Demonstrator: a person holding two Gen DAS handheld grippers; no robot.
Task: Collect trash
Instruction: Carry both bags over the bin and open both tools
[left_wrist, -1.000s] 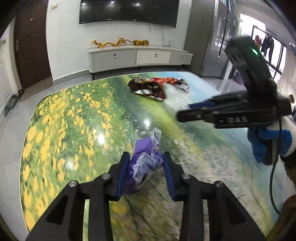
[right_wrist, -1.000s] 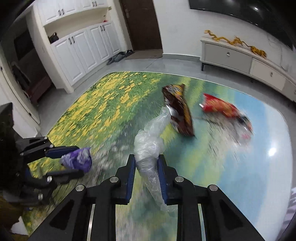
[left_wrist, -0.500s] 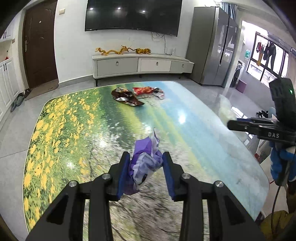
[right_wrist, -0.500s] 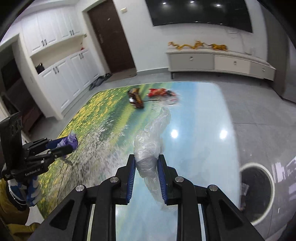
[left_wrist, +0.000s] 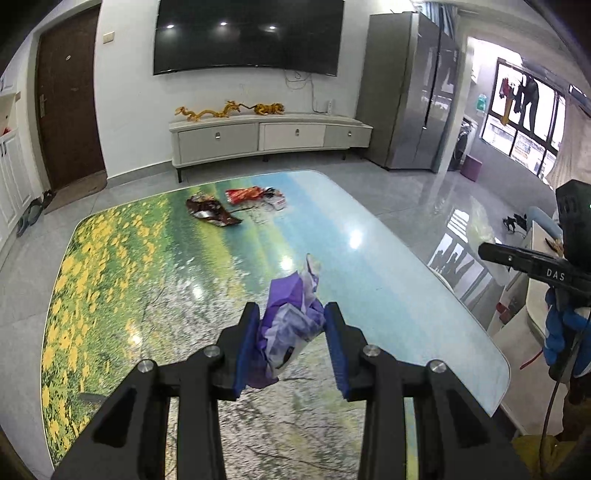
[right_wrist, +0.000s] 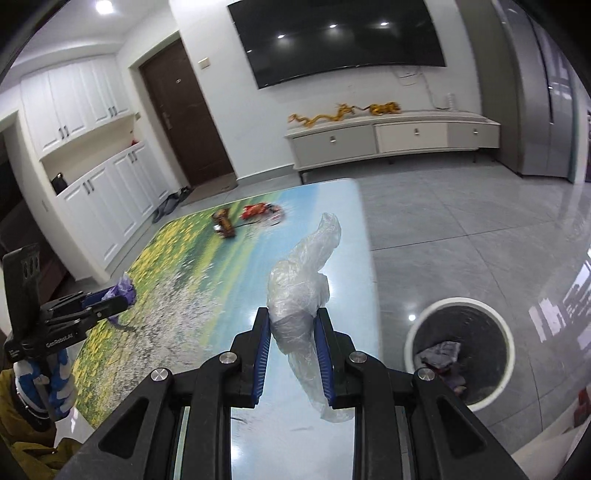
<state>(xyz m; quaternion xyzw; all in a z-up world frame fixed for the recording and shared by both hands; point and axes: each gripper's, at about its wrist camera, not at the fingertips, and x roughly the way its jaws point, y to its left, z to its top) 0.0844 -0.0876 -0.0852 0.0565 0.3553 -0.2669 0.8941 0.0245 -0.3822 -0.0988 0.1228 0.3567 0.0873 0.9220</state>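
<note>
A crumpled purple-and-white wrapper (left_wrist: 291, 325) sat pinched between the blue pads of the left gripper (left_wrist: 291, 347), lifted above the glossy table with a flower-meadow print (left_wrist: 147, 277). A crinkled clear plastic bag (right_wrist: 303, 295) was clamped in the right gripper (right_wrist: 293, 354), its tail drooping below the pads, over the table's right edge. At four o'clock from that bag stood a white-rimmed round bin (right_wrist: 460, 347) on the grey floor, with scraps inside. At the table's twelve o'clock end lay a brown foil packet (left_wrist: 210, 212) just beside a red snack wrapper (left_wrist: 251, 194).
</note>
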